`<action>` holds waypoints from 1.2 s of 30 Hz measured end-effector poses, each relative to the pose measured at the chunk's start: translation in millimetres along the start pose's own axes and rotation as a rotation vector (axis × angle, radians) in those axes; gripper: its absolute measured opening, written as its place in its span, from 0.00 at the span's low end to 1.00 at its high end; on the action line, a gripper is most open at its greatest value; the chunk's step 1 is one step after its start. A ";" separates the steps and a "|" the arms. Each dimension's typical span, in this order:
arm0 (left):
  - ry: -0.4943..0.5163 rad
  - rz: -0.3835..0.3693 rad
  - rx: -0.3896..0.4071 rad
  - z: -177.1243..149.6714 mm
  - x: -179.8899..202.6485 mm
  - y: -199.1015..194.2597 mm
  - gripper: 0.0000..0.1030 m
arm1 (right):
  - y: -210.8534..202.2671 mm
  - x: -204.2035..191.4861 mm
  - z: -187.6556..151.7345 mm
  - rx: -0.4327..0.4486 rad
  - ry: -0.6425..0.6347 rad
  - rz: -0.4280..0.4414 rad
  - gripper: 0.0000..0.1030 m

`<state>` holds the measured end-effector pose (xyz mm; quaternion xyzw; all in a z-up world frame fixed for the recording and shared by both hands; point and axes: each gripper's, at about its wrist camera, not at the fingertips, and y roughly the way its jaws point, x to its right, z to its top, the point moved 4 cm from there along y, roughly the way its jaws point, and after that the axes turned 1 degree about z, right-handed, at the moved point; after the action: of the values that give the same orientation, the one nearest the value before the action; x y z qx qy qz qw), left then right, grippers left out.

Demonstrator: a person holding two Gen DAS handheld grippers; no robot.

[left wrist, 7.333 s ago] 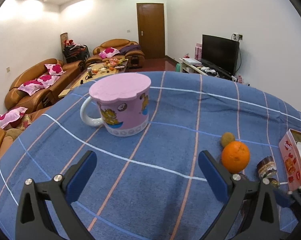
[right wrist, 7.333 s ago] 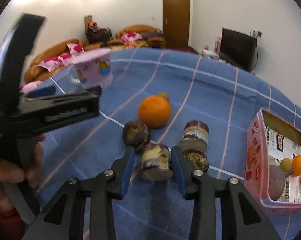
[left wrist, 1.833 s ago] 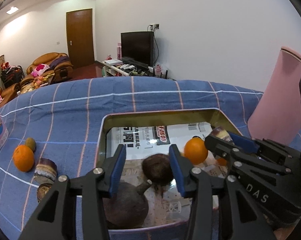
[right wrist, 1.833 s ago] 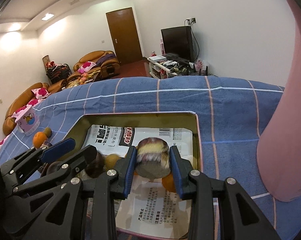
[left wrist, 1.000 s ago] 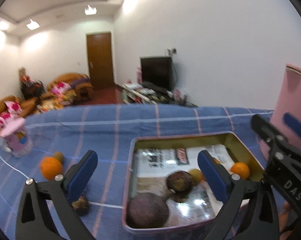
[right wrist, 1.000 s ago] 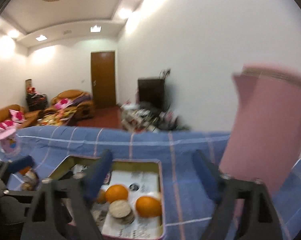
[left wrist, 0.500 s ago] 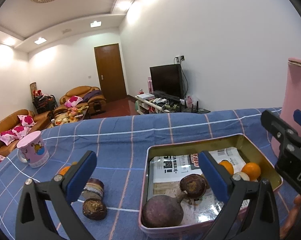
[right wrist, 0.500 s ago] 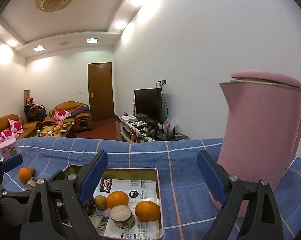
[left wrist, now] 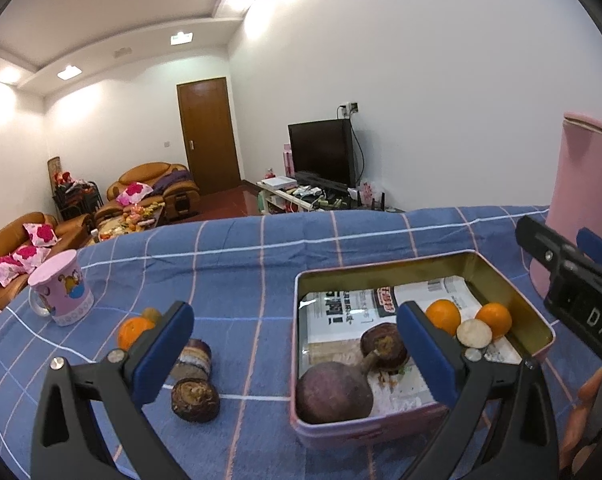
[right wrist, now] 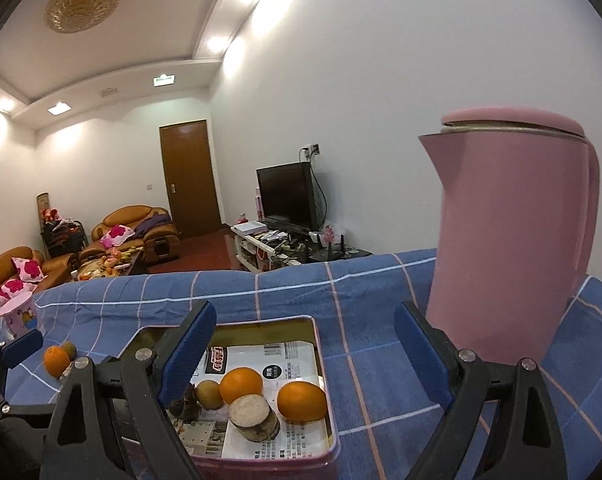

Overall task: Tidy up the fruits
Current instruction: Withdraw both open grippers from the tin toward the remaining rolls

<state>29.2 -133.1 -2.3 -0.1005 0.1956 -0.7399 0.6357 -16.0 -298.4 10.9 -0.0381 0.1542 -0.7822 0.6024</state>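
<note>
A pink tin (left wrist: 381, 272) lined with newspaper sits on the blue checked cloth. It holds two oranges (left wrist: 443, 316), a cut taro piece (left wrist: 475, 333), a round taro (left wrist: 383, 346) and a big purple root (left wrist: 333, 388). Left of the tin lie two taro pieces (left wrist: 195, 398), an orange (left wrist: 129, 330) and a kiwi (left wrist: 151, 314). My left gripper (left wrist: 297, 352) is open and empty above the tin's near left side. My right gripper (right wrist: 305, 360) is open and empty above the tin (right wrist: 325, 380), over the oranges (right wrist: 301, 402) and taro piece (right wrist: 253, 416).
A tall pink kettle (right wrist: 509, 272) stands right of the tin, close to my right gripper. A pink lidded mug (left wrist: 61, 288) stands at the far left of the table. Sofas, a door and a TV are beyond the table.
Both grippers let go of their taro pieces in the tin, opened and rose back. In the last half second they barely moved.
</note>
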 end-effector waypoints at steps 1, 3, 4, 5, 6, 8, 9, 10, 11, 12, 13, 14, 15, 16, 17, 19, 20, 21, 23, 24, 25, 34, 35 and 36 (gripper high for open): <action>-0.004 -0.005 -0.004 -0.8 -1.8 -0.5 1.00 | -0.7 0.0 -1.1 -0.005 0.007 -0.005 0.89; -0.010 -0.009 -0.008 -1.8 -4.5 -1.1 1.00 | -2.9 -0.4 -2.3 -0.009 0.019 -0.008 0.89; -0.012 -0.010 -0.009 -2.1 -5.6 -1.4 1.00 | -4.1 -0.9 -2.6 -0.010 0.024 -0.009 0.89; -0.013 -0.012 -0.009 -2.4 -6.7 -1.7 1.00 | -6.2 -2.1 -3.1 -0.008 0.027 -0.011 0.89; -0.014 -0.013 -0.007 -2.6 -7.7 -2.3 1.00 | -7.1 -3.1 -3.5 -0.006 0.026 -0.012 0.89; -0.014 -0.012 -0.002 -3.1 -11.3 -4.2 1.00 | -9.8 -7.1 -4.3 -0.005 0.017 -0.017 0.89; -0.012 -0.011 0.001 -2.9 -12.4 -4.9 1.00 | -10.5 -9.5 -5.0 -0.007 0.012 -0.019 0.89; -0.008 -0.009 0.004 -3.4 -13.8 -6.0 1.00 | -11.1 -11.8 -5.6 -0.010 0.008 -0.023 0.89; 0.000 -0.005 0.008 -3.9 -15.6 -7.1 1.00 | -10.8 -13.3 -5.8 -0.012 0.008 -0.024 0.89; 0.005 -0.002 0.011 -4.2 -16.3 -7.9 1.00 | -11.9 -15.2 -6.3 -0.013 0.011 -0.024 0.89; 0.012 0.001 0.014 -4.5 -18.1 -8.6 1.00 | -13.1 -17.1 -6.5 -0.015 0.015 -0.024 0.89; 0.018 0.005 0.016 -4.8 -20.1 -8.8 1.00 | -14.0 -19.5 -7.0 -0.017 0.019 -0.021 0.89; 0.020 0.009 0.015 -4.8 -22.0 -8.5 1.00 | -14.5 -22.4 -7.8 -0.020 0.021 -0.019 0.89; 0.019 0.015 0.014 -5.2 -25.4 -8.0 1.00 | -14.7 -25.7 -8.4 -0.022 0.019 -0.019 0.89; 0.015 0.018 0.012 -5.2 -28.9 -7.6 1.00 | -15.7 -29.1 -8.9 -0.023 0.014 -0.020 0.89; 0.005 0.023 0.008 -5.9 -35.9 -6.6 1.00 | -16.1 -35.6 -9.7 -0.022 0.001 -0.021 0.89; 0.001 0.025 0.006 -6.1 -39.1 -6.1 1.00 | -16.1 -39.6 -10.8 -0.025 -0.004 -0.021 0.89; -0.001 0.028 0.004 -6.4 -42.6 -5.7 1.00 | -16.2 -42.6 -11.5 -0.029 -0.004 -0.018 0.89; -0.007 0.034 -0.001 -7.0 -50.6 -4.1 1.00 | -16.4 -49.8 -13.3 -0.039 -0.002 -0.009 0.89; -0.009 0.036 -0.003 -7.5 -53.5 -3.7 1.00 | -16.3 -53.7 -13.9 -0.043 -0.001 -0.002 0.89; -0.010 0.037 -0.006 -8.2 -57.7 -2.7 1.00 | -15.9 -56.5 -14.1 -0.044 -0.001 0.003 0.89; -0.058 0.086 -0.037 -13.2 -101.3 7.8 1.00 | -14.1 -95.4 -19.7 -0.055 -0.011 0.052 0.89; -0.058 0.088 -0.037 -13.6 -104.3 8.0 1.00 | -13.3 -100.0 -20.5 -0.057 -0.013 0.057 0.89; -0.057 0.095 -0.037 -13.9 -108.1 8.5 1.00 | -12.1 -104.8 -21.2 -0.060 -0.015 0.062 0.89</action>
<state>49.9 -25.9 -7.7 -0.1241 0.1955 -0.7021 0.6734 -4.0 -191.5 7.5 -0.0574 0.1741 -0.7580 0.6260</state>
